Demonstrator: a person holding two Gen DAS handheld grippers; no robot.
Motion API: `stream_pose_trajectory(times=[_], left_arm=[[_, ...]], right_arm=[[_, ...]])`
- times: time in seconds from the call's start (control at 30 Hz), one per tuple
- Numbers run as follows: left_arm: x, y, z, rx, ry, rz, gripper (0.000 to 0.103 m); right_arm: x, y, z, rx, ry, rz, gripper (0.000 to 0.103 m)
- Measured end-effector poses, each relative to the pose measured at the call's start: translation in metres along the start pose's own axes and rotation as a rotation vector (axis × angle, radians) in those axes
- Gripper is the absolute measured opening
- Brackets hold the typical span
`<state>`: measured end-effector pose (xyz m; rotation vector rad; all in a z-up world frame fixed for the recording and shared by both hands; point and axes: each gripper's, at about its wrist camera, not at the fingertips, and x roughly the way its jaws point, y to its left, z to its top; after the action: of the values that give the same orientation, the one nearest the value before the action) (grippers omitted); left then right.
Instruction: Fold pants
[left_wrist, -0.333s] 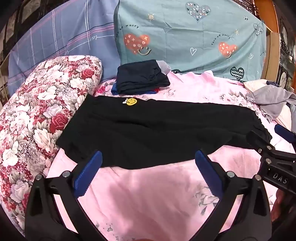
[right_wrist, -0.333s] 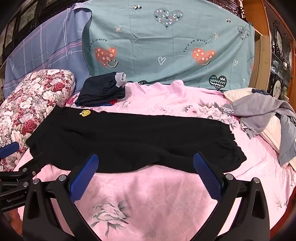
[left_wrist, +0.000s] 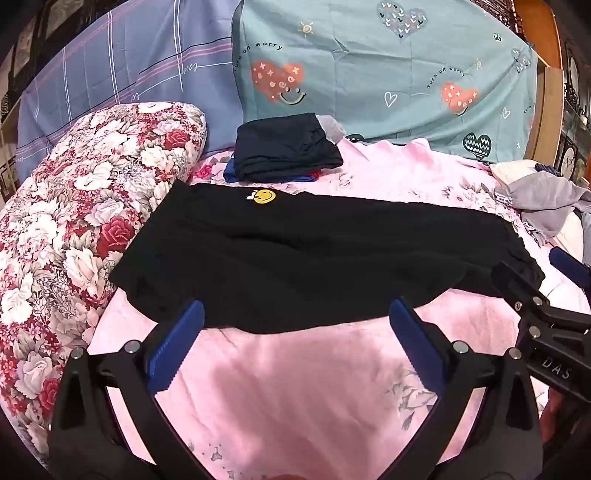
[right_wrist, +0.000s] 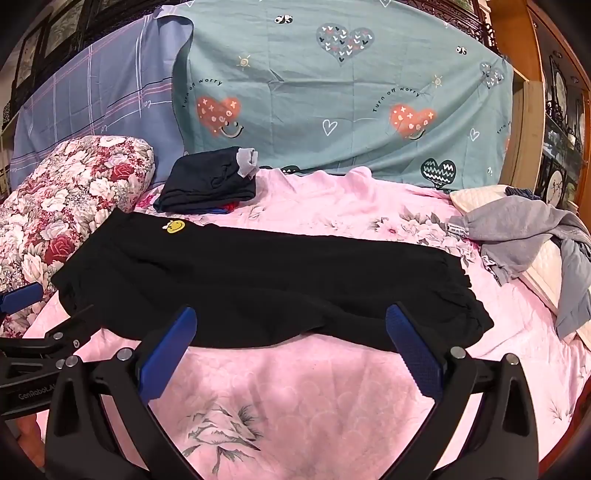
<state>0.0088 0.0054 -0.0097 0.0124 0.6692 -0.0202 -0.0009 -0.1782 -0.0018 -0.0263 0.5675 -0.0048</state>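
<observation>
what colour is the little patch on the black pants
Yellow: a smiley-face patch near one end of the black pants, clearest in the left wrist view.

A bed (right_wrist: 317, 391) with a pink floral cover carries black pants (right_wrist: 258, 284) laid flat across its middle. Toward the head edge sits a folded dark stack (right_wrist: 207, 184). A floral pillow (right_wrist: 55, 206) lies along the left edge, and grey clothes (right_wrist: 524, 232) are heaped at the right edge.

Black plastic frames, silver screws, serrated blue fingers (left_wrist: 176, 345), white lettering.
</observation>
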Motion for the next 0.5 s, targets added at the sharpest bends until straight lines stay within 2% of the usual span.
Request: stream_pose_trajectory(times=[0.5], left_arm=[[0.029, 0.005, 0.007, -0.01, 0.02, 0.017, 0.101]], right_arm=[[0.035, 0.006, -0.006, 0.016, 0.047, 0.017, 0.102]])
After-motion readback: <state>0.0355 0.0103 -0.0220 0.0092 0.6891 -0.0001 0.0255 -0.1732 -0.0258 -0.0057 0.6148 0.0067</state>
